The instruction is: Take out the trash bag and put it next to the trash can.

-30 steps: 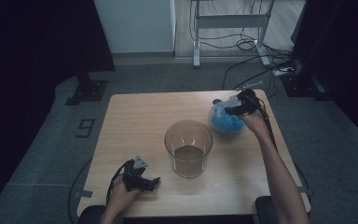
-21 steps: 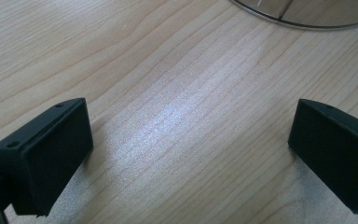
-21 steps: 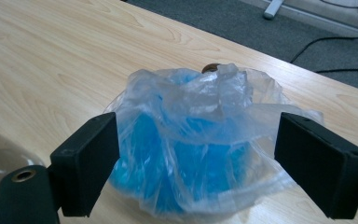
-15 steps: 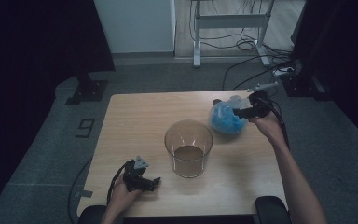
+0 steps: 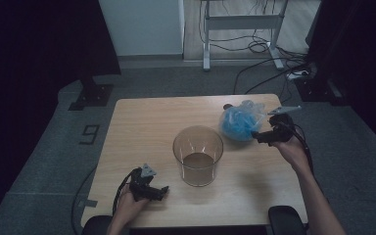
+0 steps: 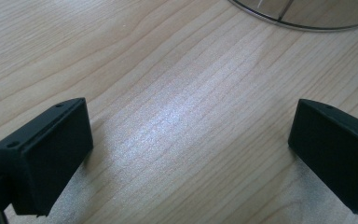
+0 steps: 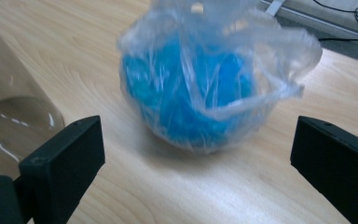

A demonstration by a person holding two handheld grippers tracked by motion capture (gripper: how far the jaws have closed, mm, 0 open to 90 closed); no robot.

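Observation:
A clear plastic bag of blue stuff (image 5: 240, 122) (image 7: 200, 93) lies on the wooden table (image 5: 142, 127) at the back right. My right gripper (image 5: 257, 136) (image 7: 196, 163) is just to its right, jaws wide apart and just opened further, with the bag ahead of them and nothing between the pads. A clear plastic bucket (image 5: 198, 155) with a brownish bottom stands mid-table. My left gripper (image 5: 160, 192) (image 6: 191, 154) rests open near the front left edge over bare wood, the bucket's base (image 6: 303, 14) ahead of it.
Beyond the table's far edge stand a metal desk frame (image 5: 240, 22) and loose cables (image 5: 274, 73) on the grey floor. A dark stand base (image 5: 92, 95) sits at the left. The table's left half is bare wood.
My right gripper has pulled back to the right, off the bag, and its jaws have opened. The bag stays on the table. The left hand has not moved.

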